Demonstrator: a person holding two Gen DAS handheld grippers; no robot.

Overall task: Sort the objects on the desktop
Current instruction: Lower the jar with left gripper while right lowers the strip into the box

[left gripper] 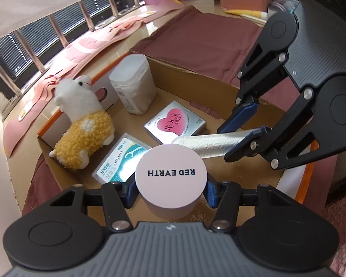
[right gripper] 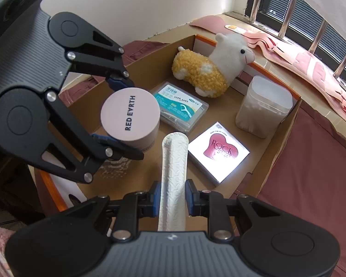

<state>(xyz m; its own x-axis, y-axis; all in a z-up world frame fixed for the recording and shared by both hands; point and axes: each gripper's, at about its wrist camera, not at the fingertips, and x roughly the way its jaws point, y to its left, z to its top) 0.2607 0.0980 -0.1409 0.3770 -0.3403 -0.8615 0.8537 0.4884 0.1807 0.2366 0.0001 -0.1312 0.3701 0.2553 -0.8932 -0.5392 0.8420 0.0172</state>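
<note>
At lower centre, the left hand-held gripper [left gripper: 170, 192] clamps a pink jar [left gripper: 170, 180] (its base hidden) over the cardboard box [left gripper: 196, 78], while the right hand-held gripper [right gripper: 172, 197] pinches a white embossed sachet [right gripper: 174, 161], its lower end cut off.

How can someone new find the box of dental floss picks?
Look inside the open cardboard box. On its floor, between the plush alpaca and the silver box with a pink heart, lies the floss pick box. It alone is flat, clear plastic with a teal label.
</note>
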